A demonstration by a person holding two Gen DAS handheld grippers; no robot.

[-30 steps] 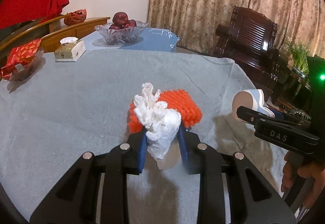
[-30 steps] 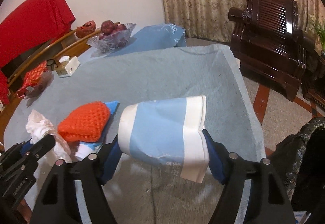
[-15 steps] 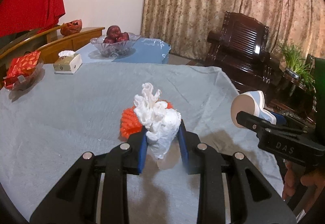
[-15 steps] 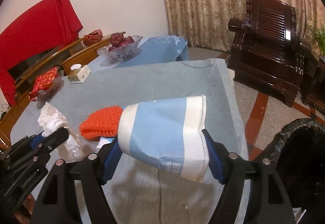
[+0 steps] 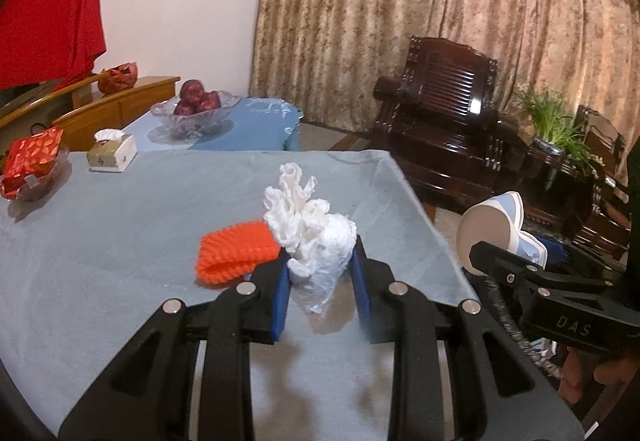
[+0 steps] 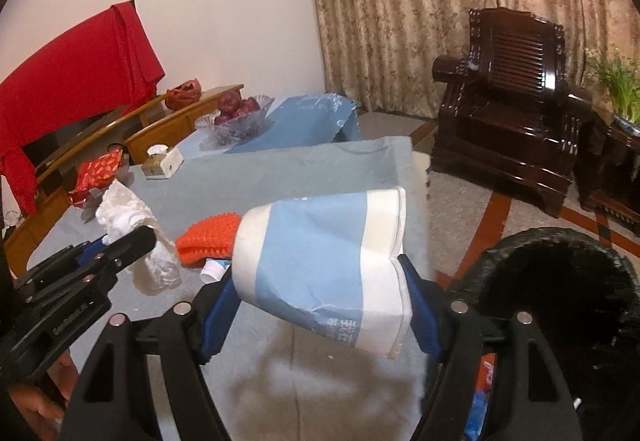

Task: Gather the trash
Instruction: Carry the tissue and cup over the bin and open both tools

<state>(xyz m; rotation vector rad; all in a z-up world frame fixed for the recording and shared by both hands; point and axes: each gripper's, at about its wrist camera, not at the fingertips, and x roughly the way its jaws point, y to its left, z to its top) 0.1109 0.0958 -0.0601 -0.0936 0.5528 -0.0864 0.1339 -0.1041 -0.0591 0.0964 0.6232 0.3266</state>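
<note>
White tissue [image 5: 312, 237]: clamped in left tool [image 5: 320, 281], lifted off counter [image 5: 120, 241].
Cup [image 6: 324, 265]: squeezed in right tool [image 6: 320, 305], now nearer bin [image 6: 560, 281]; drop next.

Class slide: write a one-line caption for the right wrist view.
Right gripper carries a crushed paper cup beside the black trash bag.

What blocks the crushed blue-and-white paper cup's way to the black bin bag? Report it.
Nothing visible does. The right claw holds the crushed blue-and-white paper cup past the edge of the grey-blue tablecloth. The black bin bag gapes open just right of it, with only open air between.
</note>
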